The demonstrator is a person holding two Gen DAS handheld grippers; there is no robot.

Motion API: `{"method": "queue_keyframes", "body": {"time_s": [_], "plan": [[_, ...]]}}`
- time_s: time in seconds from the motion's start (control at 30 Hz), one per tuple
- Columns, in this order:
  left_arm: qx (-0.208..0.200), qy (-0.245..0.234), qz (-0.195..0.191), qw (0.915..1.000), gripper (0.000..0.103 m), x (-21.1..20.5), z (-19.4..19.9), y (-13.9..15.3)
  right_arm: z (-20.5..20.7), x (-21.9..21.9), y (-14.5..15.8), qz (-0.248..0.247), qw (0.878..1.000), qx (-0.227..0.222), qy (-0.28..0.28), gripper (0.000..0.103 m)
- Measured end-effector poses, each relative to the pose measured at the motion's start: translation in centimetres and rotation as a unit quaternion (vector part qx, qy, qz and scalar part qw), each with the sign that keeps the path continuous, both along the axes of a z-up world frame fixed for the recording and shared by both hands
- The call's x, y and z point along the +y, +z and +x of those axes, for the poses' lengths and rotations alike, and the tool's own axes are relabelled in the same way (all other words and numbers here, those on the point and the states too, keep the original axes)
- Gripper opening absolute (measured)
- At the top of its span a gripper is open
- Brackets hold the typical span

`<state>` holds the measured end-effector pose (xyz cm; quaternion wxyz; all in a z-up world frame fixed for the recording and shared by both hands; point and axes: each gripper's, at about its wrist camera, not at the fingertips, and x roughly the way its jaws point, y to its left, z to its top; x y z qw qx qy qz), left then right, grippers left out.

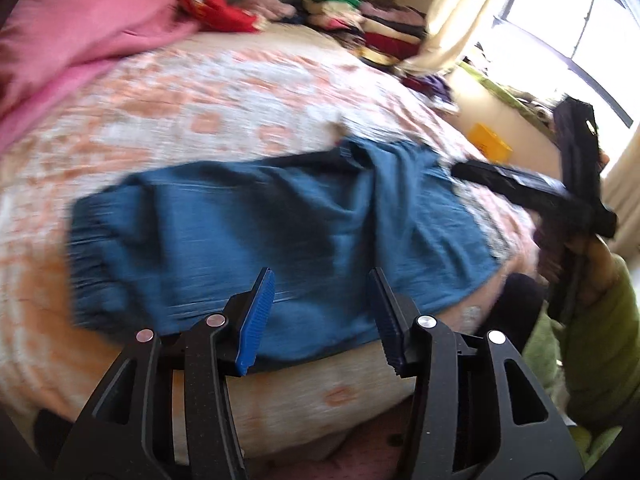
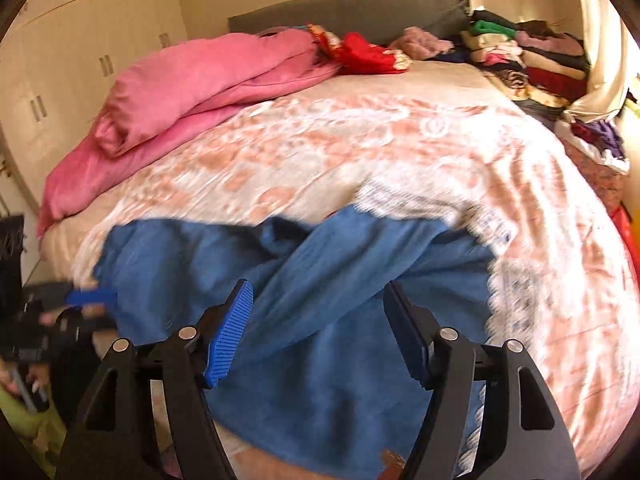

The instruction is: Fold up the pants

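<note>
On your far left a pink duvet (image 2: 192, 80) lies bunched along the edge of the bed (image 2: 360, 152). Your left hand-held gripper (image 1: 322, 316) hangs above the near edge of the blue pants (image 1: 256, 232), its jaws apart with nothing between them. The pants lie spread and rumpled across the bed's patterned cover, reaching its near edge. Your right hand-held gripper (image 2: 316, 336) hovers over them too, jaws wide and empty, the pads clear of the cloth. Far right, a pile of folded clothes (image 2: 528, 60) sits by the headboard (image 2: 352, 10).
</note>
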<state>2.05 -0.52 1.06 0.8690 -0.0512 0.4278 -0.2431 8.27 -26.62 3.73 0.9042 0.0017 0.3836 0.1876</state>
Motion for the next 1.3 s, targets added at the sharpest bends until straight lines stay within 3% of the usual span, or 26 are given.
{"method": "queue_keyframes", "body": {"time_s": [0.27,0.33,0.7,0.83,0.87,0.93,1.0,1.07,1.3], "plan": [[0.044,-0.061,-0.016,0.9970,0.040,-6.4,3.1,-2.3,7.1,0.5,-0.3,-0.023,0.999,0.029,-0.011,0.068],[0.054,-0.062,-0.018,0.9965,0.041,-7.4,4.0,-2.9,9.6,1.2,-1.0,-0.021,0.999,0.045,-0.010,0.074],[0.069,-0.052,-0.027,0.9959,0.044,-9.8,5.9,-5.2,18.4,4.7,-5.8,-0.083,0.990,0.103,-0.049,0.074],[0.062,-0.055,-0.020,0.9964,0.029,-10.3,5.7,-5.2,20.3,4.4,-7.3,-0.093,0.986,0.115,-0.076,0.074],[0.061,-0.057,-0.020,0.9963,0.027,-10.4,5.7,-5.2,20.6,4.2,-7.5,-0.088,0.986,0.115,-0.079,0.072],[0.061,-0.060,-0.017,0.9962,0.022,-10.4,5.7,-5.3,21.1,3.6,-7.8,-0.077,0.987,0.115,-0.084,0.055],[0.059,-0.061,-0.016,0.9963,0.021,-10.5,5.6,-5.3,21.3,3.2,-7.8,-0.085,0.988,0.107,-0.077,0.026],[0.058,-0.059,-0.017,0.9964,0.021,-10.3,5.6,-5.3,21.2,2.4,-7.5,-0.062,0.990,0.106,-0.067,0.011],[0.046,-0.054,-0.005,0.9975,0.021,-10.0,5.5,-5.0,17.8,-1.5,-3.7,0.004,0.995,0.068,-0.070,0.009]]}}
